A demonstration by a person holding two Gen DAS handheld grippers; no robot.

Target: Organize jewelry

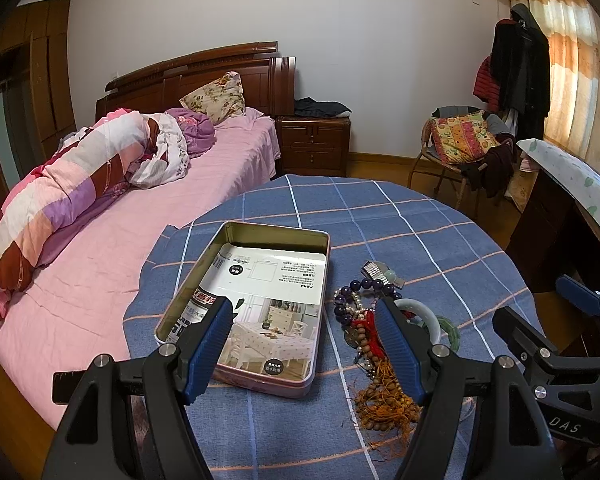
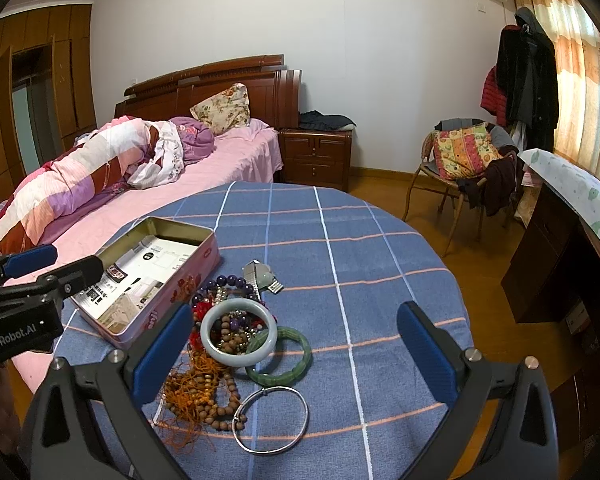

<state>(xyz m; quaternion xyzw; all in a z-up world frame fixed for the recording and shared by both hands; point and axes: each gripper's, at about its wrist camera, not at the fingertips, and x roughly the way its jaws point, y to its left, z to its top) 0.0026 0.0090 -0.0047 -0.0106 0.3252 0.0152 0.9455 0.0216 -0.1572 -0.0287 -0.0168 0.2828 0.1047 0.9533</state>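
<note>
A round table (image 2: 380, 240) with a blue checked cloth has a pink tin box (image 2: 156, 280) on it. The box is open, with only a printed paper inside.

The jewelry lies in a pile right beside the tin box, on the cloth. The pile has a pale jade bangle (image 2: 239, 330), and a green bangle (image 2: 280, 356) that touches it. A thin silver bangle (image 2: 271, 420) lies on the side of the pile away from the box. Brown wooden beads (image 2: 204, 392) and purple beads (image 2: 228, 280) are there too.

The left gripper (image 1: 306, 350) hangs above the tin box and the pile, its fingers spread wide, holding nothing. The right gripper (image 2: 296, 354) hangs above the bangles, fingers spread wide too, holding nothing.

A bed (image 2: 228, 160) stands behind the tin box.
</note>
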